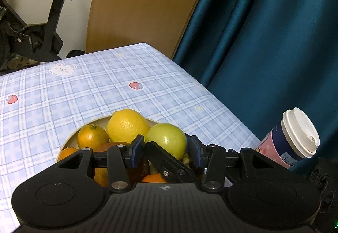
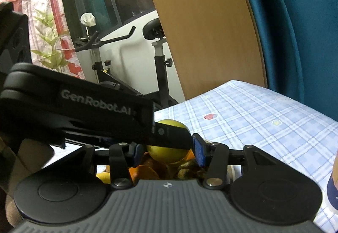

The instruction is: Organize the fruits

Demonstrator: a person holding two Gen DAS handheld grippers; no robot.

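A cream bowl [image 1: 69,140] on the checked tablecloth holds a lemon [image 1: 126,125], an orange [image 1: 91,138], more oranges and a green apple [image 1: 166,140]. My left gripper [image 1: 165,146] has its blue pads against the apple's two sides, so it is shut on the apple. In the right wrist view its black finger [image 2: 169,134] crosses in front of the apple [image 2: 164,155]. My right gripper [image 2: 168,151] straddles the same apple crosswise and is open, with small gaps beside its pads. One of its fingers [image 1: 166,161] lies low in front of the apple in the left wrist view.
A lidded paper cup [image 1: 295,136] stands by the table's right edge. A teal curtain [image 1: 264,43] and a leaning wooden board [image 1: 143,0] are behind the table, and an exercise bike [image 1: 42,32] is at the far left. A dark-spotted banana [image 2: 188,169] lies in the bowl.
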